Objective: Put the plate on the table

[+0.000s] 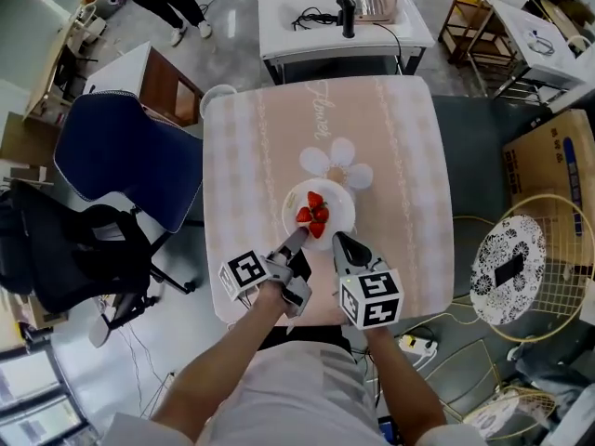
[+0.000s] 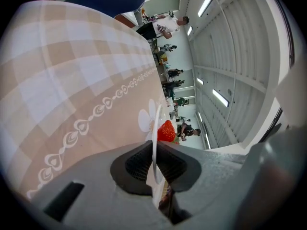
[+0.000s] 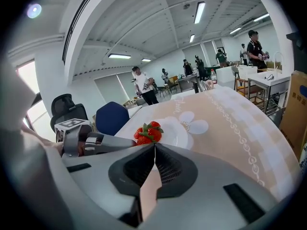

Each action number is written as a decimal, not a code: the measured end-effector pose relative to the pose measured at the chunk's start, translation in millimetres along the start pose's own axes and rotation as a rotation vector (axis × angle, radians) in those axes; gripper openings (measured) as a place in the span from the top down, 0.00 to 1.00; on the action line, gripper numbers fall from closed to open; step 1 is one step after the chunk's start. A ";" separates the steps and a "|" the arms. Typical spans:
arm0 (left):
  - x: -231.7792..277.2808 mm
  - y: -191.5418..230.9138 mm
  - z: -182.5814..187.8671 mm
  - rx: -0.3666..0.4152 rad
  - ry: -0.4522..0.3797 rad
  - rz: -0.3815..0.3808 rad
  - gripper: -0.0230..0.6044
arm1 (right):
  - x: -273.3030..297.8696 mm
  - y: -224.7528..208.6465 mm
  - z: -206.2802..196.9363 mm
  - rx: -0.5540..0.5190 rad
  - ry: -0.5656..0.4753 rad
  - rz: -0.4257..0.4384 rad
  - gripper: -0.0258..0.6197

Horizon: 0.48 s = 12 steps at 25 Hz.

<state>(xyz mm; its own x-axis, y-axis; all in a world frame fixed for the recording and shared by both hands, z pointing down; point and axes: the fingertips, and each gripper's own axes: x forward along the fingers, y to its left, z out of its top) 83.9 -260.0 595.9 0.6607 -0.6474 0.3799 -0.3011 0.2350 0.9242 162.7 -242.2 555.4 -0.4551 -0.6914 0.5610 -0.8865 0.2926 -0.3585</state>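
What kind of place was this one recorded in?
Probably a shared lab or workshop hall, not a home. It has ceiling strip lights and several people standing among work tables behind. An office chair and a cardboard box stand around the cloth-covered table.

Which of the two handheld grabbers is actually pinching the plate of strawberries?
The left gripper: its jaws are shut on the plate at its rim. The right gripper has its jaws closed on nothing, near the plate's edge.
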 end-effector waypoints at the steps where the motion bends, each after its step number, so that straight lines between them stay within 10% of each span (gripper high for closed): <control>1: 2.2 1.9 0.5 0.001 -0.003 0.006 0.93 | 1.2 -2.2 -0.3 -0.001 0.004 0.003 0.95; 12: 16.4 14.5 5.2 0.003 -0.025 0.071 0.92 | 14.4 -11.0 -3.0 -0.011 0.040 0.039 0.95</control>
<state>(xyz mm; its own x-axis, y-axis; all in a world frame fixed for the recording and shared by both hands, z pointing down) 86.8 -271.0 615.3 0.6206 -0.6467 0.4434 -0.3490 0.2787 0.8947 165.6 -253.4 569.6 -0.4922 -0.6526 0.5761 -0.8687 0.3263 -0.3727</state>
